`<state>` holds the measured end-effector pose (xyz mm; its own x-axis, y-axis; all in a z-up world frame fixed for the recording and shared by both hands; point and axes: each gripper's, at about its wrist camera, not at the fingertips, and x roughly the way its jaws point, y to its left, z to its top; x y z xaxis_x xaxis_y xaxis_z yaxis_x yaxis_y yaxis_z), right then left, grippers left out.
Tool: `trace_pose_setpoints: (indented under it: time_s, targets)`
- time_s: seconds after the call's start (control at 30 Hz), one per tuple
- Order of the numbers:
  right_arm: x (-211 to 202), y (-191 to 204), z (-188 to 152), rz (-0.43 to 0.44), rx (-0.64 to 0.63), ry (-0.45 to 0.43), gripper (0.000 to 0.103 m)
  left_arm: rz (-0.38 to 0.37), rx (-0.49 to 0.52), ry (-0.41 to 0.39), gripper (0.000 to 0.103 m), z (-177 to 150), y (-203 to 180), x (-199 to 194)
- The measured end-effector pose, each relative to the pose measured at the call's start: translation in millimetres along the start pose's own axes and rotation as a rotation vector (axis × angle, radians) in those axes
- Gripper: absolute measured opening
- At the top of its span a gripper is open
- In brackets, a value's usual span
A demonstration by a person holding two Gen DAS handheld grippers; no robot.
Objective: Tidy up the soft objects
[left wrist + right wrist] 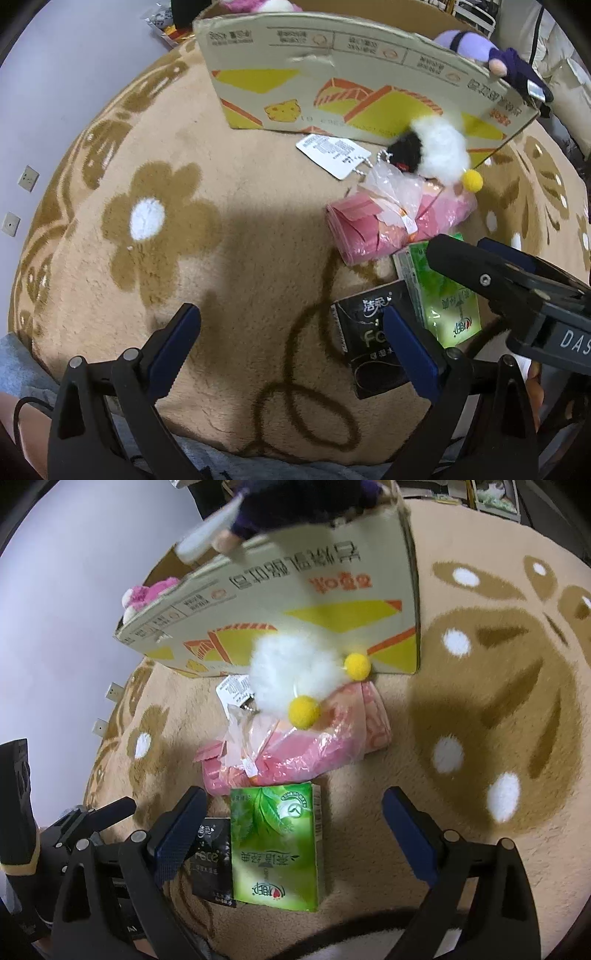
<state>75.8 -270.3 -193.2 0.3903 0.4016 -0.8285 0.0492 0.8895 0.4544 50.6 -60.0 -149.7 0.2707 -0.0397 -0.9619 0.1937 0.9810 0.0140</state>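
Right gripper spread wide, holding nothing, green pack lying directly between and just ahead of the jaws — long axis running straight along the fingers, so a close from here would take it across its short width. Left gripper equally wide and empty, black pack just ahead of its right finger, off-centre, touching the green one's left edge. Right side judged the nearer for the green pack; left for the black.

Beyond both packs, touching the green one's far end: pink bundle in clear film, lying crosswise. On top of it, white fluffy toy with two yellow pompoms, up against the carton. White tag flat on the blanket beside the toy.

Writing: Chinese characters on both packs, letters "F" and part of another on the black; carton print upside down, not legible enough to quote. "DAS" on the right gripper's body in the left view.
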Motion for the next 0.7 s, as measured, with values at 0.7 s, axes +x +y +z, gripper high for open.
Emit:
trace_pose_setpoints:
  time_s: [0.7]
  targets:
    - [9.9,2.6,-4.3,0.021,-0.004,0.065,0.101,-0.071,0.043,0.025,0.099,0.4,-17.3,5.6]
